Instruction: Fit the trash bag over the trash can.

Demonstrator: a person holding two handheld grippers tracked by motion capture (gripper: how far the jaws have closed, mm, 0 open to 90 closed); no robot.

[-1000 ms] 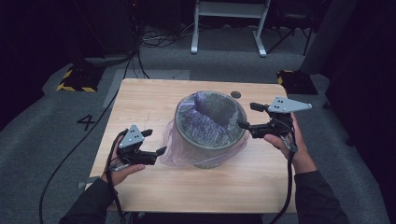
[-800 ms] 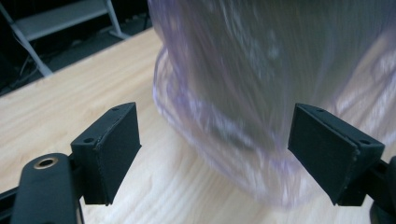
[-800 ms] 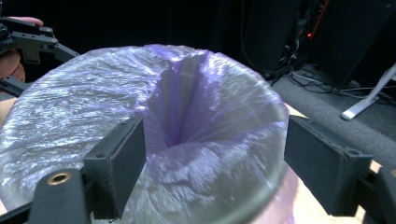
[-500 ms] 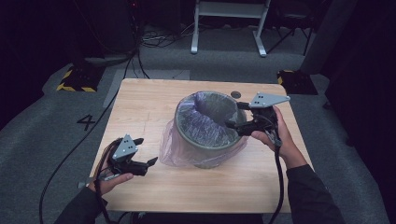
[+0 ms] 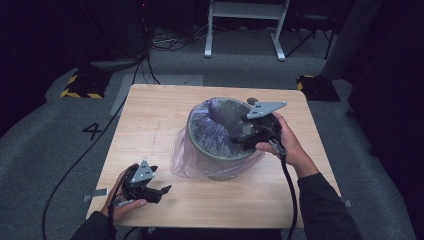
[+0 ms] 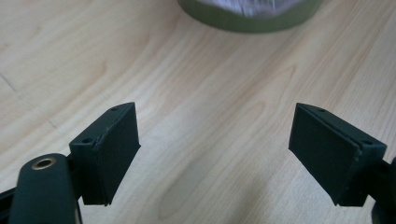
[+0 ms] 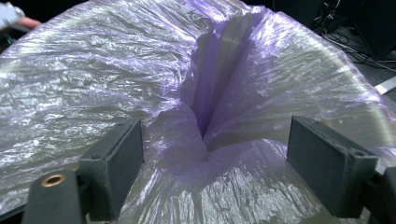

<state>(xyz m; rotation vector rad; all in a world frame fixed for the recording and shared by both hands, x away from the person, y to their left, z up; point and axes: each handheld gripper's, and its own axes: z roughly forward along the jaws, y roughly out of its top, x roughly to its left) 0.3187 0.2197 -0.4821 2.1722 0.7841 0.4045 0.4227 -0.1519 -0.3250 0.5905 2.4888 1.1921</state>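
My right gripper (image 5: 239, 134) has its jaws spread wide at the rim of the green bin (image 5: 220, 161), around a fold of its purple bag (image 7: 205, 112) without pinching it. My left gripper (image 5: 162, 190) rests open and empty on the table (image 5: 150, 120).

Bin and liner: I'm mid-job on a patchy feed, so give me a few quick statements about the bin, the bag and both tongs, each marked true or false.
1. The green bin stands upright on the wooden table. True.
2. The purple bag lies flat on the table beside the bin. False: it lines the bin, its edge draped over the rim.
3. The left tongs are clamped on the bag. False: they are open over bare table, nothing between them.
4. The right tongs are open at the bin's mouth, with bag film between their jaws. True.
5. The left tongs sit near the table's front edge, apart from the bin. True.
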